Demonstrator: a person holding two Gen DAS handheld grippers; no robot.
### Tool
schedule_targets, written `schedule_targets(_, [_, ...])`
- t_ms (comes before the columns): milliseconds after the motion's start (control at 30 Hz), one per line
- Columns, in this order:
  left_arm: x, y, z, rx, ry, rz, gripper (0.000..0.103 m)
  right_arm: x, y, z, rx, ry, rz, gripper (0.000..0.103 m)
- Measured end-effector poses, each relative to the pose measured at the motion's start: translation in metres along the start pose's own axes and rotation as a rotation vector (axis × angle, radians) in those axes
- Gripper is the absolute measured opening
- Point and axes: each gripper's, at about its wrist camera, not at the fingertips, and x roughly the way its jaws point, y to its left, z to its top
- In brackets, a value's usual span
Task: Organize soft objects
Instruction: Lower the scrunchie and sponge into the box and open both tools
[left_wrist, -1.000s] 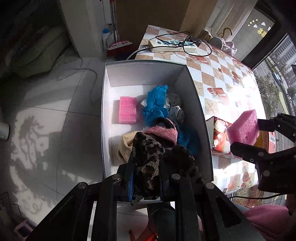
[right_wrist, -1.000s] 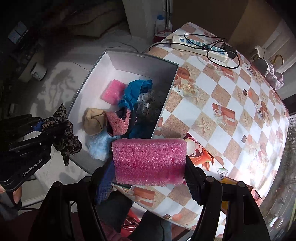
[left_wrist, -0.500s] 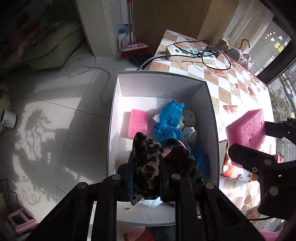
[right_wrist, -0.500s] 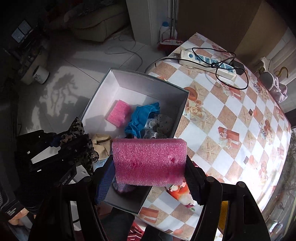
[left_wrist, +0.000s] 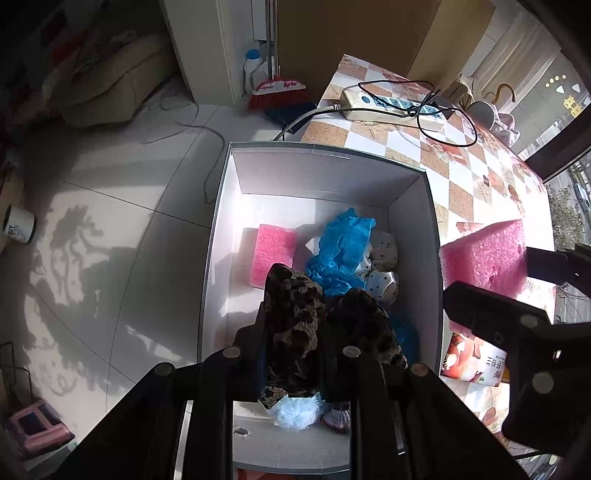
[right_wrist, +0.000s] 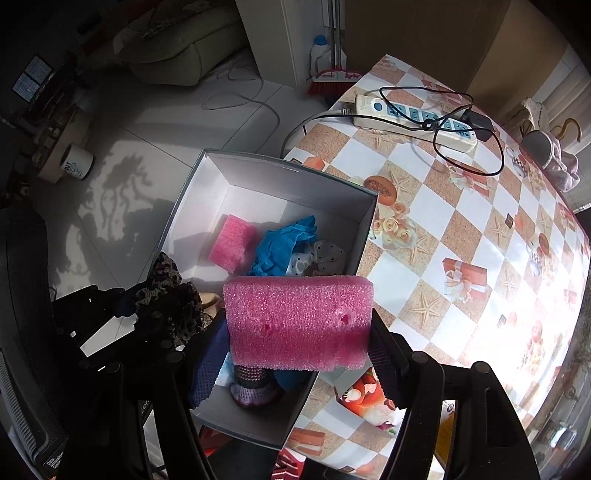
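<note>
My left gripper (left_wrist: 295, 325) is shut on a leopard-print cloth (left_wrist: 295, 317) and hangs over the near half of a white open box (left_wrist: 325, 155). Inside the box lie a small pink sponge (left_wrist: 273, 254), a blue cloth (left_wrist: 343, 251), dotted white pieces (left_wrist: 384, 269) and a pale blue fluffy item (left_wrist: 295, 413). My right gripper (right_wrist: 299, 328) is shut on a large pink foam block (right_wrist: 299, 321), held over the box's right near corner (right_wrist: 306, 398). In the left wrist view that block (left_wrist: 484, 262) hangs just right of the box wall. The leopard-print cloth (right_wrist: 170, 291) shows at the left in the right wrist view.
The box stands beside a table with a checkered cloth (right_wrist: 480, 229). A power strip with a black cable (right_wrist: 417, 118) lies at its far end. A colourful carton (left_wrist: 476, 362) sits near the box. A broom (left_wrist: 277, 92), a bottle (left_wrist: 253, 70) and a cup (left_wrist: 18, 229) are on the tiled floor.
Both grippers have shifted toward the box with their loads. The box now lies more squarely beneath them, and the pink foam block has come closer to its right wall.
</note>
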Motion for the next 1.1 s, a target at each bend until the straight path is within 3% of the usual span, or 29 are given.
schedule_targets(267, [0.005,-0.003,0.003,0.01,0.008,0.005,0.024,0.008,-0.002,0.005,-0.003,0.016,-0.001,0.071])
schedule_targets(333, [0.004,-0.005,0.004,0.016,-0.009,0.018,0.04,0.01,-0.001,0.006,-0.009,0.021,0.011,0.071])
schedule_targets(400, [0.0,-0.005,0.004,0.016,-0.032,0.025,0.074,0.011,0.0,0.007,-0.016,0.03,0.019,0.072])
schedule_targets(433, [-0.001,-0.005,0.005,0.016,-0.04,0.029,0.079,0.013,0.0,0.007,-0.018,0.036,0.021,0.073])
schedule_targets(467, [-0.001,-0.005,0.005,0.02,-0.039,0.031,0.08,0.013,0.0,0.007,-0.014,0.04,0.021,0.083])
schedule_targets(533, [0.003,-0.006,0.006,0.024,-0.01,0.035,0.081,0.012,-0.004,0.007,0.006,0.033,0.022,0.092])
schedule_targets(600, [0.011,-0.005,0.008,0.018,0.04,0.06,0.082,0.013,-0.007,0.008,0.009,0.037,0.021,0.092])
schedule_targets(733, [0.01,-0.004,0.007,0.02,0.014,0.085,0.089,0.02,-0.01,0.008,0.009,0.094,0.025,0.092])
schedule_targets(767, [0.008,-0.005,0.007,0.033,0.006,0.094,0.09,0.022,-0.011,0.007,0.014,0.103,0.029,0.096])
schedule_targets(800, [0.007,-0.006,0.006,0.039,0.001,0.091,0.09,0.022,-0.013,0.006,0.023,0.104,0.03,0.103])
schedule_targets(1100, [0.007,0.005,0.005,-0.015,0.028,0.06,0.091,0.016,-0.022,0.002,0.055,0.079,0.03,0.103])
